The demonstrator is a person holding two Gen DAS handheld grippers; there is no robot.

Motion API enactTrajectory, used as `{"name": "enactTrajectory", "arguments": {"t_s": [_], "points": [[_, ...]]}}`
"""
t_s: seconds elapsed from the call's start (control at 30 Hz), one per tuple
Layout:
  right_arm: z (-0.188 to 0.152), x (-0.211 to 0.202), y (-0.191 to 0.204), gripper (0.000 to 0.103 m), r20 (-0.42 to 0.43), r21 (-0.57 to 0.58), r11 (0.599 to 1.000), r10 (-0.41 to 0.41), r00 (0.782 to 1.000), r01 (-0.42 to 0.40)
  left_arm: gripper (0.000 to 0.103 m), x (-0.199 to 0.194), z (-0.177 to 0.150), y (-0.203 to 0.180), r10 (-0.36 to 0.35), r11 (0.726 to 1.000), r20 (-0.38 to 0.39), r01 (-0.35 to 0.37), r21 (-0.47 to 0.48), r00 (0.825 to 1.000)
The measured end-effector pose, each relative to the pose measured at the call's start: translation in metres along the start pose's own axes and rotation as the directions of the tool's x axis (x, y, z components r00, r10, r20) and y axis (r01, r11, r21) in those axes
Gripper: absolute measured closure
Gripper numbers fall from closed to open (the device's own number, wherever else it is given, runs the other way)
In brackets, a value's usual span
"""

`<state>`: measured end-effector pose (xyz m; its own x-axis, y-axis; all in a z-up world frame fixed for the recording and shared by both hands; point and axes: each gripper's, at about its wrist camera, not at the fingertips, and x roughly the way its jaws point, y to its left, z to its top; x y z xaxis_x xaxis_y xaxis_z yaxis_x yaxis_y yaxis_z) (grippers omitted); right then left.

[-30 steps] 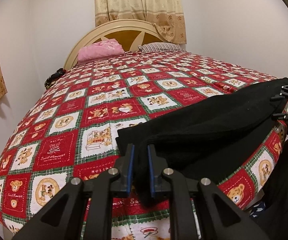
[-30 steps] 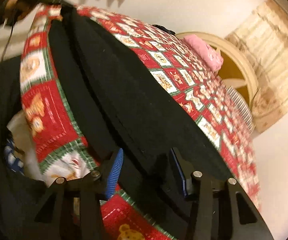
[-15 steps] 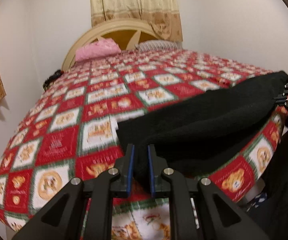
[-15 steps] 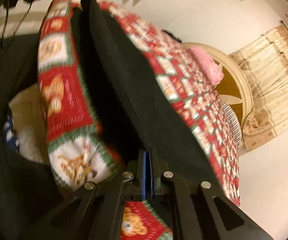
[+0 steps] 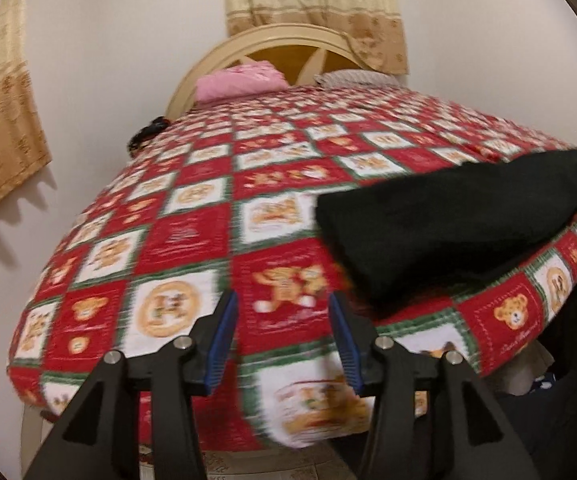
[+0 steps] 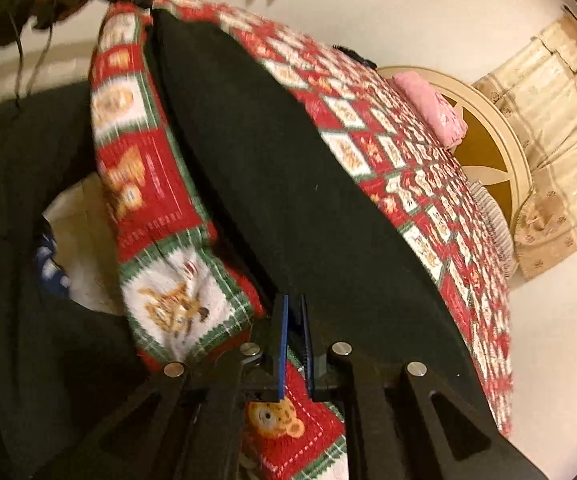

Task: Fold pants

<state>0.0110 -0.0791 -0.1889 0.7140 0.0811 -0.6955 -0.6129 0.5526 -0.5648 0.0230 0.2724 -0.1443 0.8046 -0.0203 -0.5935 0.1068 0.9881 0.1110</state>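
Black pants (image 5: 440,232) lay folded along the near edge of the bed (image 5: 192,264), on the red bear-print quilt. A second earlier the left gripper (image 5: 284,340) had pinched their end; now its jaws were opening with nothing between them, the pants off to its right. The right gripper (image 6: 294,344), earlier apart, was clamped on the pants' other end. Only the right view showed that pinch. A pink pillow (image 5: 240,82), headboard (image 5: 272,46) and curtain (image 5: 312,4) stood beyond; motion blur softened both views.
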Motion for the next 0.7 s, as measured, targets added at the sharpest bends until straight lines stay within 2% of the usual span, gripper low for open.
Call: {"name": "enactTrajectory", "arguments": {"t_s": [0.07,0.17,0.27,0.37,0.43,0.47,0.5,0.57,0.63,0.7], "points": [[0.006,-0.007,-0.008,0.097,0.032,0.026,0.999,0.020,0.999,-0.021,0.053,-0.004,0.005,0.007,0.019,0.999,0.026,-0.018,-0.036,0.999],[0.018,-0.008,-0.019,0.096,0.071,0.057,0.998,0.029,0.997,-0.033,0.053,-0.010,0.018,0.000,-0.003,0.998,0.085,0.008,-0.055,0.996],[0.036,0.006,-0.032,0.096,0.095,0.068,0.998,0.010,0.995,-0.017,0.053,-0.010,0.031,-0.026,-0.057,0.998,0.125,0.059,-0.011,0.990],[0.052,0.019,-0.041,0.093,0.109,0.106,0.994,0.024,0.994,-0.035,0.053,0.002,0.042,-0.055,-0.110,0.994,0.130,0.106,0.039,0.985],[0.061,0.030,-0.046,0.072,0.123,0.152,0.986,0.047,0.991,-0.066,0.053,0.011,0.044,-0.068,-0.134,0.990,0.122,0.127,0.062,0.983],[0.065,0.037,-0.048,0.052,0.123,0.179,0.980,0.065,0.990,-0.087,0.053,0.020,0.043,-0.074,-0.149,0.987,0.099,0.142,0.074,0.984],[0.069,0.043,-0.049,0.047,0.125,0.200,0.975,0.073,0.989,-0.098,0.053,0.032,0.040,-0.082,-0.182,0.980,0.042,0.179,0.084,0.982],[0.076,0.057,-0.051,0.047,0.122,0.259,0.956,0.110,0.986,-0.139,0.053,0.048,0.031,-0.092,-0.227,0.967,-0.065,0.233,0.106,0.972],[0.081,0.067,-0.055,0.047,0.119,0.306,0.935,0.146,0.982,-0.176,0.052,0.042,0.019,-0.103,-0.187,0.962,-0.025,0.189,0.195,0.982],[0.088,0.075,-0.064,0.047,0.139,0.358,0.908,0.179,0.974,-0.218,0.051,0.036,0.018,-0.100,-0.205,0.959,-0.035,0.208,0.191,0.978]]}}
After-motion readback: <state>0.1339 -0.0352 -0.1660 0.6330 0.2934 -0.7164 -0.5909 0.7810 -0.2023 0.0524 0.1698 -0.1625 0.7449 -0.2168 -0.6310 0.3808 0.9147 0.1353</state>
